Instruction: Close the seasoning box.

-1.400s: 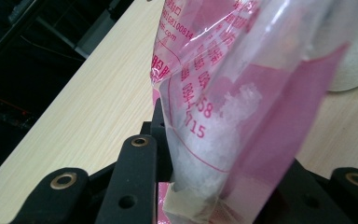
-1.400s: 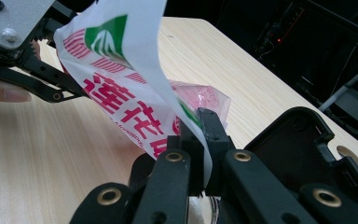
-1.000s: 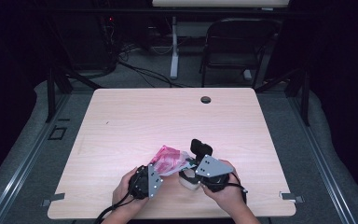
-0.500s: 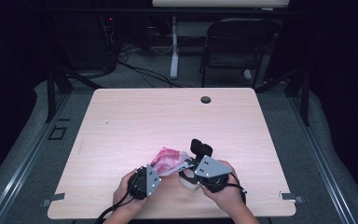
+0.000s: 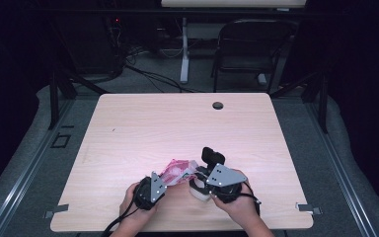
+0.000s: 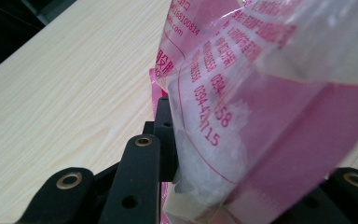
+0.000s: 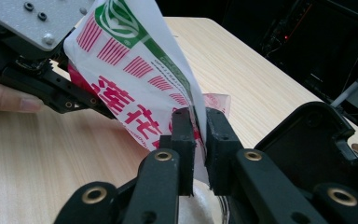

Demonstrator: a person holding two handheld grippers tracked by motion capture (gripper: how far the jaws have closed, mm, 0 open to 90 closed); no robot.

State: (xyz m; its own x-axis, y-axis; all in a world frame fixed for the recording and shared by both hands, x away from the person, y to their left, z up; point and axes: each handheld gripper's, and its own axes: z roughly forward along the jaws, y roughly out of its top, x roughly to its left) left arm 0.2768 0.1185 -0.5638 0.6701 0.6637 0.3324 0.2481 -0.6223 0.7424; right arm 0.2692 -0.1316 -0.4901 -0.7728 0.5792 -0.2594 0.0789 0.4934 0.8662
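Presently, the pink-and-white printed plastic bag [image 5: 177,171] sits between the two grippers near the front edge of the wooden table [image 5: 143,128], just beyond the person's hands.

Left gripper [image 5: 164,182]: in the left gripper view the bag [image 6: 261,102] rises directly ahead of the camera, with its bulging, white-filled body lying between the two jaws. The left-hand jaw presses against the bag's side; the opposite jaw is largely screened by the film. The jaws stand moderately wide, holding the bag's filled lower part.

Right gripper [image 5: 197,174]: in the right gripper view the two jaws stand nearly together with a thin edge of the bag [image 7: 135,70] passing up between them. They have just been opening slightly, and a narrow gap shows around the film; whether the pads still press on it cannot be told. Beyond the bag, the left gripper [image 7: 81,100] grips its far side.

A white round container [image 5: 199,191] rests on the table directly beneath the right gripper, touching or just below it.
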